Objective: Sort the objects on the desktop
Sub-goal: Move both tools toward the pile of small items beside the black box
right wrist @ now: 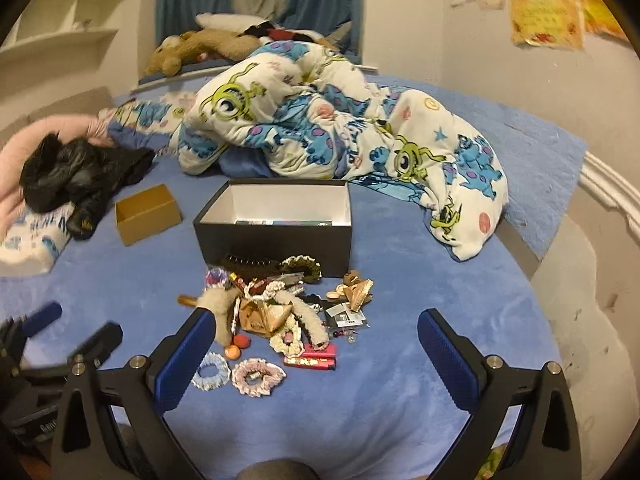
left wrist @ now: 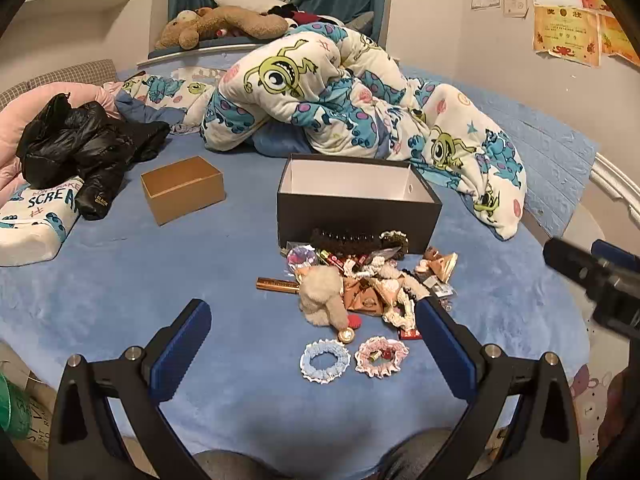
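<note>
A pile of small items (left wrist: 372,280) lies on the blue bed cover in front of a black box (left wrist: 356,216) with a white inside; the pile (right wrist: 280,304) and box (right wrist: 276,236) also show in the right wrist view. A blue scrunchie (left wrist: 325,361) and a pink scrunchie (left wrist: 382,356) lie nearest me. A small brown cardboard box (left wrist: 182,188) stands open to the left. My left gripper (left wrist: 312,340) is open and empty, above the cover just short of the scrunchies. My right gripper (right wrist: 316,340) is open and empty, with the pile's near edge between its fingers.
A crumpled cartoon quilt (left wrist: 360,100) lies behind the black box. A black jacket (left wrist: 80,140) and a pillow (left wrist: 32,220) lie at the left. The right gripper shows at the right edge of the left wrist view (left wrist: 592,272). Wall certificates (left wrist: 568,32) hang at the far right.
</note>
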Motion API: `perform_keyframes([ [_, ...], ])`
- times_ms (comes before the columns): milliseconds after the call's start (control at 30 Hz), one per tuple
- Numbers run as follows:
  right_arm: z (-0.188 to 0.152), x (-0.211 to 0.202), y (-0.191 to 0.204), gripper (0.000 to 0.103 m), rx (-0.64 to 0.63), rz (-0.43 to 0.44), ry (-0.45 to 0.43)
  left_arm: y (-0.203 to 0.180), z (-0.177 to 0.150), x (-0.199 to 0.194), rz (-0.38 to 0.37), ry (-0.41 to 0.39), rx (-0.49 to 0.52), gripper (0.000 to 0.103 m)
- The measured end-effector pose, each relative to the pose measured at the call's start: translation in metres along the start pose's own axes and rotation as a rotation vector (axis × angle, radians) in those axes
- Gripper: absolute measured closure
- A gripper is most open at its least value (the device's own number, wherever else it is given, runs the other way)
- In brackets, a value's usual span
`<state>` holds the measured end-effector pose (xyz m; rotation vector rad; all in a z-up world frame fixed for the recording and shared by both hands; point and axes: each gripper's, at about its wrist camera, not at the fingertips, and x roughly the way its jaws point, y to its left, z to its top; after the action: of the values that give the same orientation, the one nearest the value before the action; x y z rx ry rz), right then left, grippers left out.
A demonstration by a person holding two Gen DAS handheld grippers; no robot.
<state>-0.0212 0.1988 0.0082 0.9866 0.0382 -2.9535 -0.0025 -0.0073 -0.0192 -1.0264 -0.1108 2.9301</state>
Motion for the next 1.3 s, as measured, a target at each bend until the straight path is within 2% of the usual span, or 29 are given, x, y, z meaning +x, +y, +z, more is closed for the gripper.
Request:
perform_keyframes([
  [67, 0.000, 0.001, -0.002, 0.000, 0.012, 0.024, 0.005, -0.004, -0.002, 0.004, 0.007, 0.006, 0.033, 0.000],
  [200, -0.003, 0.011, 0.002, 0.000, -0.031, -0.060, 0.053, -0.009, -0.010, 0.014, -0.002, 0.027, 0.063, 0.000],
  [267, -0.005, 0.014, 0.002, 0.000, -0.035, -0.072, 0.061, -0.009, -0.012, 0.019, -0.014, 0.035, 0.069, 0.000],
  [467, -0.008, 0.020, -0.009, 0.000, 0.013, -0.054, 0.069, -0.002, -0.021, 0.031, -0.041, 0.045, 0.036, 0.000],
  [667, -0.015, 0.033, -0.003, 0.000, -0.002, -0.047, 0.096, -0.007, -0.031, 0.043, -0.035, 0.053, 0.075, 0.000],
  [933, -0.021, 0.044, 0.004, 0.000, -0.018, -0.040, 0.112, -0.007, -0.040, 0.060, -0.039, 0.088, 0.076, 0.000],
  [1167, -0.024, 0.053, 0.001, 0.000, 0.012, -0.034, 0.128, -0.008, -0.048, 0.069, -0.049, 0.087, 0.075, 0.000],
  [1300, -0.026, 0.056, 0.000, 0.000, 0.014, -0.030, 0.133, -0.009, -0.059, 0.084, -0.086, 0.105, 0.068, 0.000],
])
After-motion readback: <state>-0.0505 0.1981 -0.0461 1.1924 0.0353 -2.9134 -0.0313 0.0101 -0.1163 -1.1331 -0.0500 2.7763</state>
